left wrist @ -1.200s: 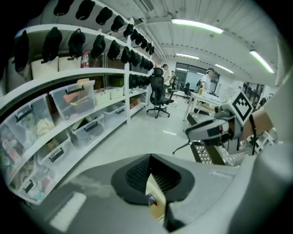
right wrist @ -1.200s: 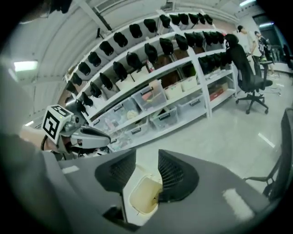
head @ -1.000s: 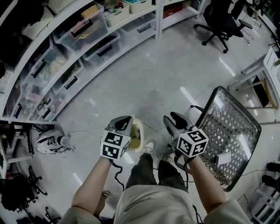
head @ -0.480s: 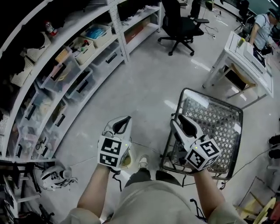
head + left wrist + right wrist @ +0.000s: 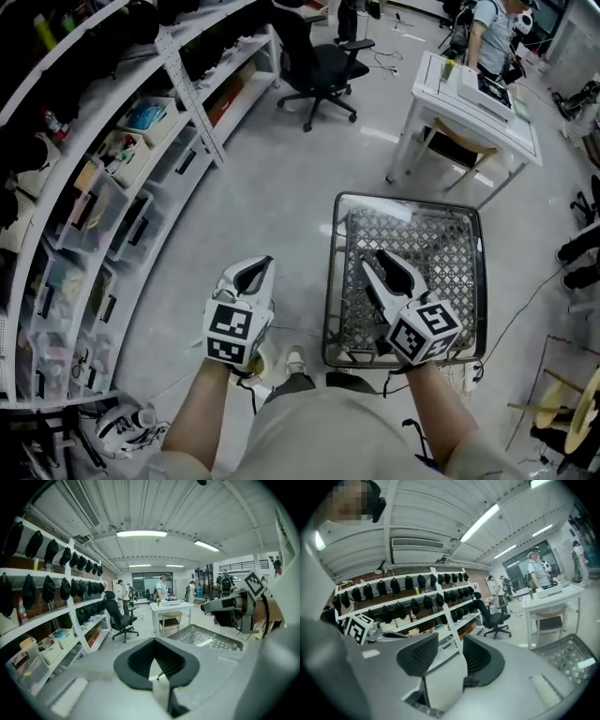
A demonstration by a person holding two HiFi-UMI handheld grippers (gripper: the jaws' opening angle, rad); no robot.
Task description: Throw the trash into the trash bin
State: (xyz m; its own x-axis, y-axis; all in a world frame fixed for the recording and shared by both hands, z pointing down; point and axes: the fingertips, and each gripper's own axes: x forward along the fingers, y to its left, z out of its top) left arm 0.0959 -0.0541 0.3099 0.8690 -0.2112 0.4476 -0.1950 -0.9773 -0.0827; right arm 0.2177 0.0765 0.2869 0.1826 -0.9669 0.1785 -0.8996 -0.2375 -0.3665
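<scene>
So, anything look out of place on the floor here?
One thing: what looks like a lone sneaker lies loose on the floor at the foot of the shelves. The basket stands upright, and nothing looks spilled.

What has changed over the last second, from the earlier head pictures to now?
Both grippers rose as the person straightened up. The right gripper now hangs over the mesh basket, which lay to its right before. Nothing was taken or let go: the left gripper stays shut, the right open, both empty.
</scene>
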